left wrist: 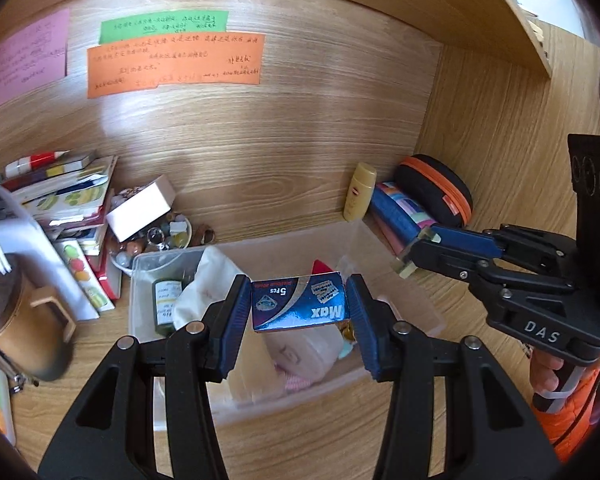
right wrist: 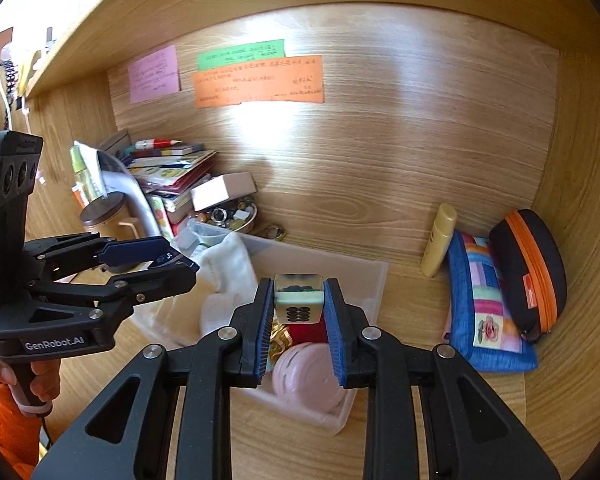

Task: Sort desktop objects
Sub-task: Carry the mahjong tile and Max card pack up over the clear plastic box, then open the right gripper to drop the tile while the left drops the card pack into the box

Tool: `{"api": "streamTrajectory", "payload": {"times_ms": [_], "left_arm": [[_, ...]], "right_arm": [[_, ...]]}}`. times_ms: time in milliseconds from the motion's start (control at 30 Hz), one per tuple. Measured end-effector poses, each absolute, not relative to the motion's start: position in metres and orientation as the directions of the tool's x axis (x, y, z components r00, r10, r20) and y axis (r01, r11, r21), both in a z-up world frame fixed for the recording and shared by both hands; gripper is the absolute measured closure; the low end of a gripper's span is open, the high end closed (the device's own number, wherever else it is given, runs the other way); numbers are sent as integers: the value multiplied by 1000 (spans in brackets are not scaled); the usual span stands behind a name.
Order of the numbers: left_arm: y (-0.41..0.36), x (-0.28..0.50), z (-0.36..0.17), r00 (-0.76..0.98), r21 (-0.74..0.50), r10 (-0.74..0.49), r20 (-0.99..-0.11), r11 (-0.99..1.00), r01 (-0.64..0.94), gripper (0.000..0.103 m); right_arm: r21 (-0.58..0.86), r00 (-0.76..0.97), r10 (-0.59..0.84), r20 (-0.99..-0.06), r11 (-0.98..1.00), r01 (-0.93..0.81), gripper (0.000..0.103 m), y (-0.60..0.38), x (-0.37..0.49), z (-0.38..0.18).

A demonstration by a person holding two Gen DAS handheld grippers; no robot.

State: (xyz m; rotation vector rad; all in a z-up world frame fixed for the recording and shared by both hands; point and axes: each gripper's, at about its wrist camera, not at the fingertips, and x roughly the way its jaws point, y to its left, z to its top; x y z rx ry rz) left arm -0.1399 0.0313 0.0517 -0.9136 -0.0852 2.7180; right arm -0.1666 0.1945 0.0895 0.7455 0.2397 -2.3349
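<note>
My left gripper [left wrist: 298, 304] is shut on a blue razor-blade box [left wrist: 298, 303] marked "Max 5 Pcs", held above a clear plastic bin [left wrist: 396, 264]. My right gripper [right wrist: 299, 300] is shut on a mahjong tile [right wrist: 299, 299] with a green back, held above the same bin [right wrist: 364, 280]. The right gripper also shows at the right of the left wrist view [left wrist: 410, 254], and the left gripper at the left of the right wrist view [right wrist: 180, 260]. The bin holds a white cloth [right wrist: 226, 276], a pink round case [right wrist: 306, 376], a green bottle [left wrist: 166, 304] and a red item.
A book stack [left wrist: 72, 192], a white box [left wrist: 140, 208], a bowl of trinkets [left wrist: 156, 240] and a brown mug [left wrist: 24, 328] stand left. A yellow bottle [right wrist: 438, 240], a patchwork pouch [right wrist: 484, 308] and a black-orange case [right wrist: 530, 272] stand right. Sticky notes [left wrist: 176, 64] hang on the back wall.
</note>
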Motion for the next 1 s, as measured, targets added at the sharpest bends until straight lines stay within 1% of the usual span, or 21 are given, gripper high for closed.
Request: {"api": "streamTrajectory", "payload": {"times_ms": [400,533,733,1000], "left_arm": [[42,-185,47,-740,-141,266,-618,-963,-229,55],[48,-199,38,-718,-140,266,-643,-963,-232,55],[50,-219,22,-681,-150,266,-682,-962,-226,55],[50,-228,11,-657,-141,252,-710,-966,-219,55]], "right_arm": [[14,-601,-517,-610,-765,644,81,180,-204,77],[17,-586,-505,-634,-767,642,81,177,-213,63],[45,-574,-507,-643,-773,632,81,183,-222,53],[50,-544,-486,-684,-775,630,81,175,-229,38]]}}
